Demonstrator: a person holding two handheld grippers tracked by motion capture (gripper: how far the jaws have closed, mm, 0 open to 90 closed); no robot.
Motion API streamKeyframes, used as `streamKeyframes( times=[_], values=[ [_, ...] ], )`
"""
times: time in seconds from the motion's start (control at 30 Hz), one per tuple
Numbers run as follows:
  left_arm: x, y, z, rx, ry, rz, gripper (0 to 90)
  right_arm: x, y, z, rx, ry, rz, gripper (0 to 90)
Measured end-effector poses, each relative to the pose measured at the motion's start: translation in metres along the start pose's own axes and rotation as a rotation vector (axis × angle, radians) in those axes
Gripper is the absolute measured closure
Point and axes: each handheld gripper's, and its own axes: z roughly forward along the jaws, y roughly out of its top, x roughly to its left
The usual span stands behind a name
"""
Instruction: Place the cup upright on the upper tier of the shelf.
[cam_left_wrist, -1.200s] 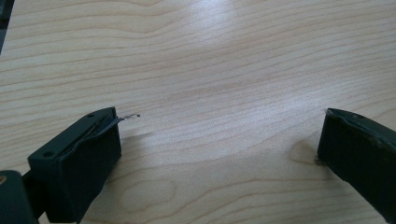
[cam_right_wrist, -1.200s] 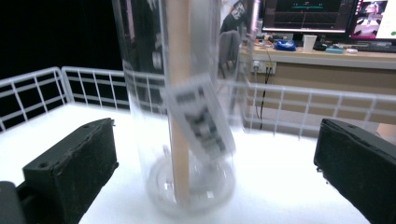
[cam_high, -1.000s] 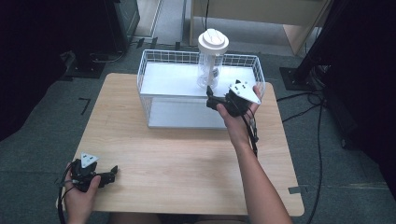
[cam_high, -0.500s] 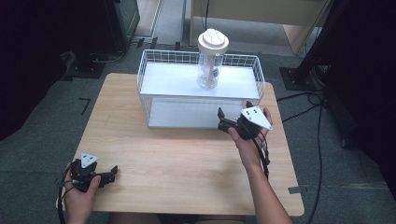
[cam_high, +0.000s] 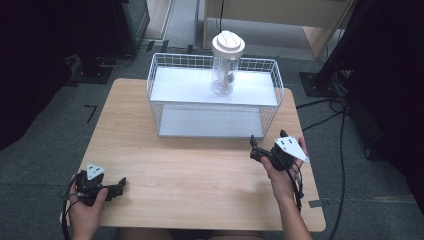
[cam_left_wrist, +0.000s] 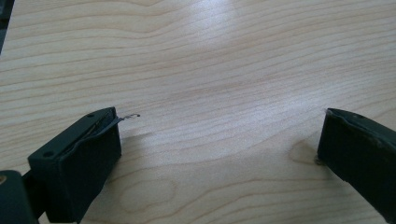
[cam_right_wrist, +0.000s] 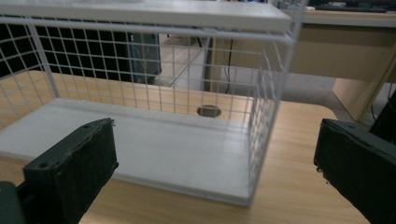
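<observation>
A clear bottle (cam_high: 223, 76) with a white lid (cam_high: 228, 44) stands upright on the top shelf of a white wire rack (cam_high: 151, 82) at the back of the wooden table (cam_high: 200, 175). My right gripper (cam_high: 254, 148) hovers in front of the rack's right end, open and empty. In the right gripper view its jaws (cam_right_wrist: 217, 135) stand wide apart, facing the rack's lower shelf (cam_right_wrist: 140, 154). My left gripper (cam_high: 120, 186) rests at the table's front left corner. It is open too, with bare wood (cam_left_wrist: 210, 56) between the jaws (cam_left_wrist: 219, 126).
The rack's lower shelf (cam_high: 210, 122) holds nothing. Black cables (cam_high: 330, 120) run over the grey floor to the right of the table. A wooden desk (cam_right_wrist: 336, 32) stands behind the rack. A cable hole (cam_right_wrist: 208, 110) sits in the tabletop behind the rack.
My right gripper drew back from the bottle on the rack's top shelf toward the table's front right, empty. The bottle stays upright. The left gripper has not moved.
</observation>
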Motion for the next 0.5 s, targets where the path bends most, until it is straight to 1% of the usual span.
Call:
streamKeyframes(
  times=[0.1,0.17,0.2,0.23,0.5],
  values=[
    [0.0,0.0,0.0,-0.001,0.0,0.0,0.1,-0.01,-0.011,-0.008,0.022,-0.021,0.013,0.0],
    [0.0,0.0,0.0,-0.001,0.0,0.0,0.1,-0.016,-0.017,-0.012,0.031,-0.033,0.014,0.0],
    [0.0,0.0,0.0,-0.001,0.0,-0.001,0.1,-0.018,-0.02,-0.014,0.037,-0.038,0.024,0.0],
    [0.0,0.0,0.0,-0.001,0.0,-0.001,0.1,-0.021,-0.023,-0.016,0.04,-0.044,0.022,0.0],
    [0.0,0.0,0.0,-0.001,0.0,-0.001,0.1,-0.038,-0.047,-0.032,0.088,-0.086,0.039,0.0]
  ],
)
